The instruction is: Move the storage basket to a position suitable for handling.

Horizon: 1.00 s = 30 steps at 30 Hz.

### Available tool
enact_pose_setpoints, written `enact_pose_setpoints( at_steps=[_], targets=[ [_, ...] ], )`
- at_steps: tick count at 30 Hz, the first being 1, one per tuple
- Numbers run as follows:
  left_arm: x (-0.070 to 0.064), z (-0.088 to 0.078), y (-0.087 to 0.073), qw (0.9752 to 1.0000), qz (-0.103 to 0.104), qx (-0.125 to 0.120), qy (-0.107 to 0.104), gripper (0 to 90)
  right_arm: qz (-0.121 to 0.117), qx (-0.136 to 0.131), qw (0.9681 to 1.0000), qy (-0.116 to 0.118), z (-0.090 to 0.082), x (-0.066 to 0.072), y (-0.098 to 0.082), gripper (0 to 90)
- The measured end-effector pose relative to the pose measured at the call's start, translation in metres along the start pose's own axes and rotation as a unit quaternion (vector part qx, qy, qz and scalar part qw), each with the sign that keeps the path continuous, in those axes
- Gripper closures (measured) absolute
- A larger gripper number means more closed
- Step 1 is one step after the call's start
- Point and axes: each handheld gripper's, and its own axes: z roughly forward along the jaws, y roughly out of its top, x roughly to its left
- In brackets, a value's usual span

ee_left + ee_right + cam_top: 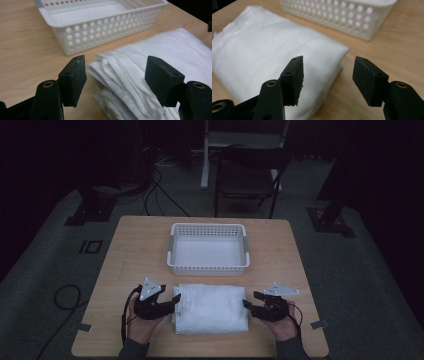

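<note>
Nearest us, our left gripper [174, 303] and right gripper [248, 304] sit at opposite short ends of the folded white cloth [211, 308], jaws parted and pressing on nothing. The cloth lies on the wooden table [130, 250], just in front of the empty white basket [208, 268]. We judge a shallow pinch would catch only the top layers, so the stack could unfold or sag when lifted. It looks soft and thick: loose layered edges on the left, a smooth fold on the right.
</note>
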Motion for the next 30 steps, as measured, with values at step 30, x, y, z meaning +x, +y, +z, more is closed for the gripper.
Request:
enact_pose_setpoints(
  at_steps=[30],
  targets=[
    [-0.01, 0.027, -0.034, 0.9977, 0.023, 0.063, -0.006, 34.0, -0.008, 0.057, 0.9982, 0.019, 0.03, 0.016, -0.025, 47.9]
  ],
)
